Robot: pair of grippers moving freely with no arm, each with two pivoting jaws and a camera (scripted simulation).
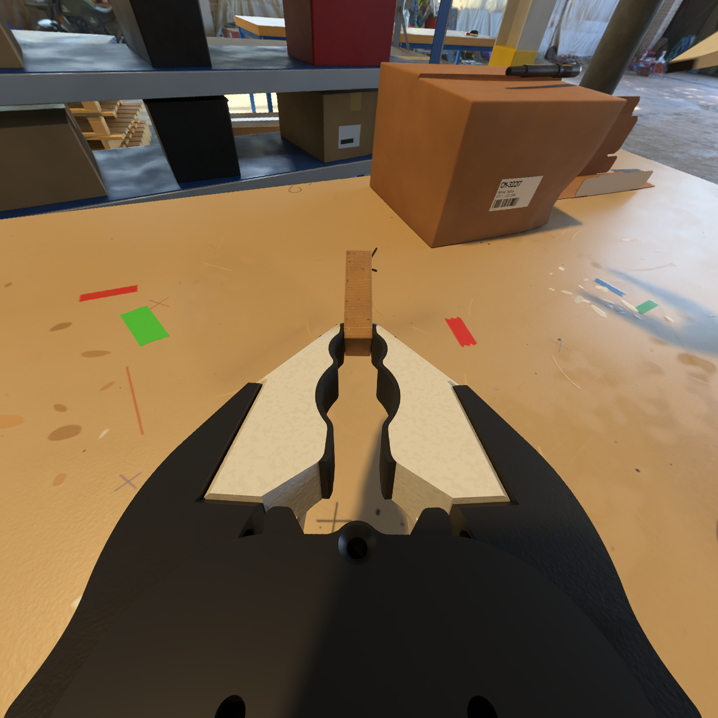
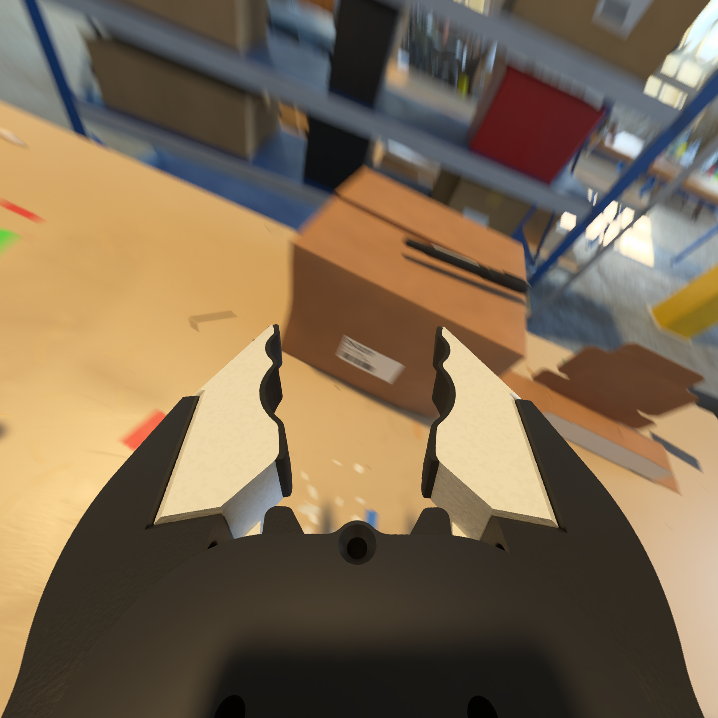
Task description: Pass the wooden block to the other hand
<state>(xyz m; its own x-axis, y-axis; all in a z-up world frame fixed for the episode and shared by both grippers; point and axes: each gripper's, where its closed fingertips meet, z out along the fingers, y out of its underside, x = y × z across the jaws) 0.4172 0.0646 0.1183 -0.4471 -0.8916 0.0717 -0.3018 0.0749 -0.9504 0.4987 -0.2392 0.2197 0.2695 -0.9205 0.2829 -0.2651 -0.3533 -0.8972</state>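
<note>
Wooden block (image 1: 358, 295) is clamped upright at left gripper (image 1: 358, 337) jaws' tips; right gripper (image 2: 357, 334), jaws apart, sees none

A white barcode label (image 1: 514, 193) sits on the cardboard box (image 1: 485, 155); another label (image 1: 349, 136) marks a shelf carton (image 1: 322, 124).

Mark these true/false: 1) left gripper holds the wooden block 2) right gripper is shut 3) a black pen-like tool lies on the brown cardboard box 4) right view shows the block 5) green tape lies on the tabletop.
1. True: the left gripper is shut on the narrow light wooden block.
2. False: the right gripper is open and empty.
3. True: black cylindrical tool atop the brown cardboard box.
4. False: no block there.
5. True: green tape patch.
</note>
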